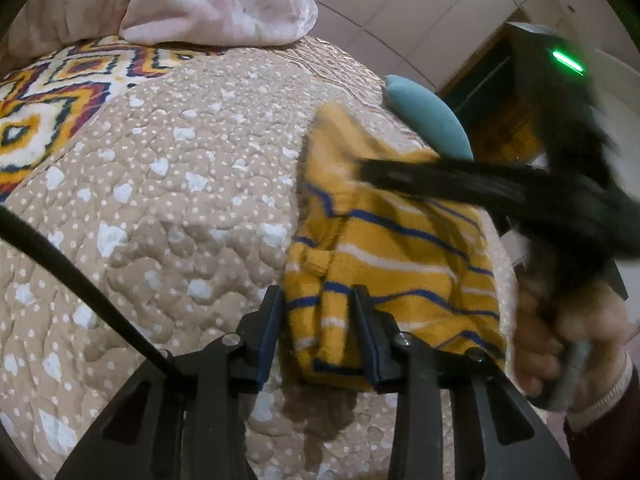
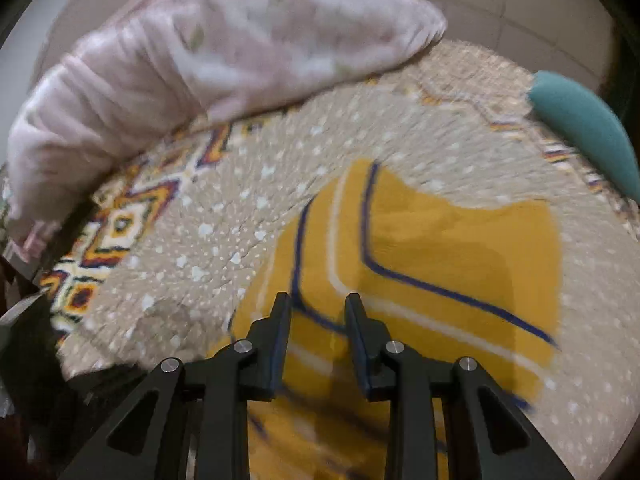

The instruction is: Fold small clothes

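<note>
Bed: quilted beige bedspread with white dots is covering the bed, with a bright diamond-patterned blanket showing at the far left.
Background: pale pink pillow is resting at the head of the bed; teal cushion is lying near the right edge.
Garment: yellow knit sweater with blue and white stripes is lying on the bedspread, partly folded, with one sleeve lying across its near corner.
Left gripper: its jaws are standing partly spread, straddling the sweater's near corner without visibly pinching it.
Right gripper: blurred with motion, it is hanging over the sweater with jaws partly spread and nothing between them.
Person: hand in a dark sleeve is gripping the right gripper's handle.
Step in hand: likely positioning both grippers for a fold.
Next move: probably calling for both to pinch an edge and carry it across.
</note>
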`<state>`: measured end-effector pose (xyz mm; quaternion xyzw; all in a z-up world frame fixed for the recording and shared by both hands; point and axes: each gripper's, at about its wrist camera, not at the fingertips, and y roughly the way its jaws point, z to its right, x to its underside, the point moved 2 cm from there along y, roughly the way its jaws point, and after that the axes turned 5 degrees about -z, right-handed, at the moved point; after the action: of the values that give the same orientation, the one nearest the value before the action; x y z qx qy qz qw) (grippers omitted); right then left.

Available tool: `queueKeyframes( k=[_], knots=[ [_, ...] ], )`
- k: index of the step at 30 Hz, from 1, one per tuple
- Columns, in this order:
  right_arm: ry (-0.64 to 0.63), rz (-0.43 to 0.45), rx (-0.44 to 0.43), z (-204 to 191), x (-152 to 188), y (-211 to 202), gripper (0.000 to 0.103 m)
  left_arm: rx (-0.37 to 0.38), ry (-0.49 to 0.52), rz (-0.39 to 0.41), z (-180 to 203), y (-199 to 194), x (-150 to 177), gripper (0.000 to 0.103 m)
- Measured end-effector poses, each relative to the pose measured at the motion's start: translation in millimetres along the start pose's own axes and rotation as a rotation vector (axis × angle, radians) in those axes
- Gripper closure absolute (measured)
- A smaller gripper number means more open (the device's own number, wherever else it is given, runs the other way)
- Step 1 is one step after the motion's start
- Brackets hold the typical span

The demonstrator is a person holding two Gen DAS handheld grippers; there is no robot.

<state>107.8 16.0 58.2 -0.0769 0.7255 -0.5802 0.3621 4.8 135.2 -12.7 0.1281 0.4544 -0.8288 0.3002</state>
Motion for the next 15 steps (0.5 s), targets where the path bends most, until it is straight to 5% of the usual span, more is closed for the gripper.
queueKeyframes(
  k=[7,10,13,15],
  knots=[
    [0.006,-0.093,0.088,-9,-38,65,0.066,0.054,-0.017,-0.005,-5,1,0,0.067],
    [-0.004,-0.047,0.034,-11,-38,33,0.059,0.084,-0.027,-0.004,-7,-1,0,0.065],
    [0.077,0.089,-0.021,20,-13,-32,0.030,0.108,-0.043,0.021,-8,-11,0,0.061],
    [0.157,0.148,-0.014,49,14,-63,0.024,0.125,-0.047,0.056,-6,-23,0,0.053]
  ],
)
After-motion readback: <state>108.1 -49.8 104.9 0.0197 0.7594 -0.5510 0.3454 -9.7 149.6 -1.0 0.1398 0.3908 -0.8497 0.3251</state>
